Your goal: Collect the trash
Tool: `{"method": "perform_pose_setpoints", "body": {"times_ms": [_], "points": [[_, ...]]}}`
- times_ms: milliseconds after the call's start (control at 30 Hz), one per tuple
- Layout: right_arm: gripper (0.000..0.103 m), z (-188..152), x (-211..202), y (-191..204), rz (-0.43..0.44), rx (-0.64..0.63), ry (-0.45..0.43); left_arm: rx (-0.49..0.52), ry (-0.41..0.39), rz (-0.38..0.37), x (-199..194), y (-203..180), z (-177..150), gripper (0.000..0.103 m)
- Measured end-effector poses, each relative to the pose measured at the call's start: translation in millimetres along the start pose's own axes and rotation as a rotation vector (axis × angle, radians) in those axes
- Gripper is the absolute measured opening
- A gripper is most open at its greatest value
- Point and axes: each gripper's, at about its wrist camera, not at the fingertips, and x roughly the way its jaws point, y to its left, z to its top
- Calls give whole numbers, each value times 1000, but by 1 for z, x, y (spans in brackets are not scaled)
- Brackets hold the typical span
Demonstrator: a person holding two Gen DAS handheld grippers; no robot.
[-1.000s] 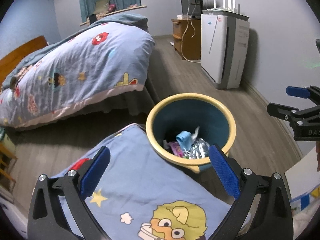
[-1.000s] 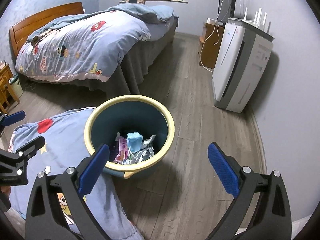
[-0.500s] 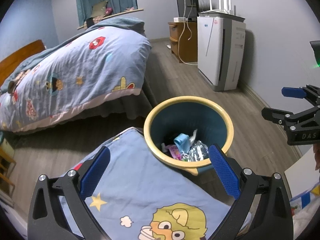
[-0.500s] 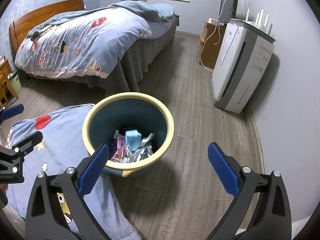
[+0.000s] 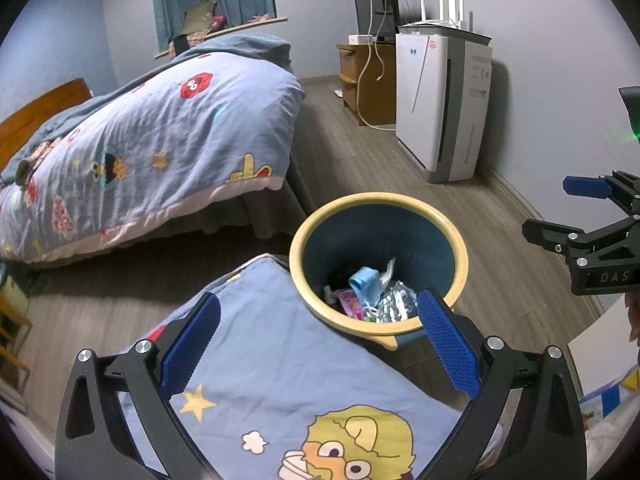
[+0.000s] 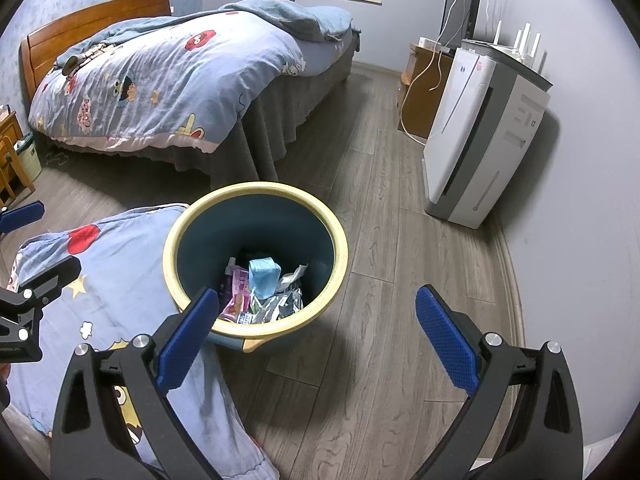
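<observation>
Two hand-held grippers (image 5: 316,344) (image 6: 316,340) gape; round bin (image 6: 256,196).

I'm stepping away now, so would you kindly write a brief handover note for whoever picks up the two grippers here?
Left gripper: open, empty, hanging over the blue quilt next to the bin.
Right gripper: open, empty, above the floor at the bin's near side.
Bin: upright on the floor, against the quilt's edge.
Done: trash already lies in the bin: a blue packet, pink and silver wrappers.
Left: no loose trash shows in either view; look round the room before stopping.
</observation>
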Motion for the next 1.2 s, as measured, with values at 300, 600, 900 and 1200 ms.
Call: {"method": "perform_pose_setpoints", "body": {"times_ms": [300,600,900,1200], "points": [[97,0,0,-1,-2,-1,4,0,0,0,0,0,0,98],[97,0,1,-1,-1,-1,4,1,0,2,0,1,0,98],[97,0,1,-1,-1,-1,8,-1,1,1,0,0,0,98],[97,-1,3,-2,-2,-1,11,-1,1,3,0,0,0,98]]}}
